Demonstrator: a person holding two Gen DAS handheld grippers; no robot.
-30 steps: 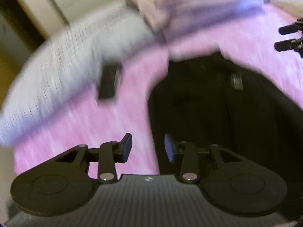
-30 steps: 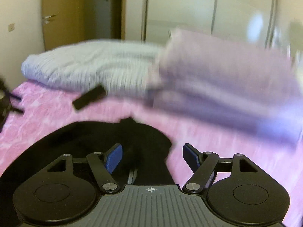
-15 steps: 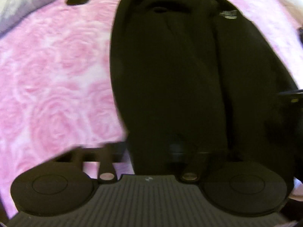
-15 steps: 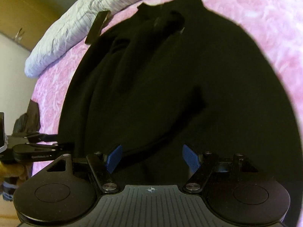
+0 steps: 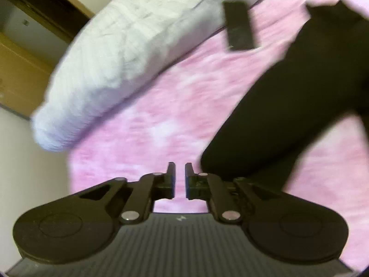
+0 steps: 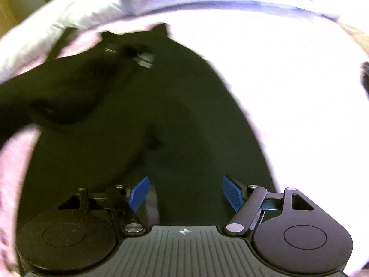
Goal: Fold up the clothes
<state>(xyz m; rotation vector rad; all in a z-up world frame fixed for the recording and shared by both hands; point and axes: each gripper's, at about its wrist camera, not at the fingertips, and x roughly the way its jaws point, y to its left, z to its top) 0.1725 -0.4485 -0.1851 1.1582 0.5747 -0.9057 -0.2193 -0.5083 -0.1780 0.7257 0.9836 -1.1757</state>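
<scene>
Bed (image 5: pixel 143 124) in pink rose cover carries the black garment (image 6: pixel 143 124) spread over its middle, neck end toward the pale folded quilt (image 5: pixel 115 46) at the head edge, a small dark flat object (image 5: pixel 239 26) beside it. Right gripper (image 6: pixel 184 192), jaws spread, hangs over the garment's near part. Left gripper (image 5: pixel 179 180), jaws nearly together and empty, sits over bare cover beside a sleeve; best to pinch that sleeve's edge low and draw it inward flat.

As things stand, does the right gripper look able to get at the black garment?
Probably yes. The right gripper hangs directly over the black garment lying on the pink bedspread, jaws wide apart and empty, with nothing between them and the cloth.
</scene>
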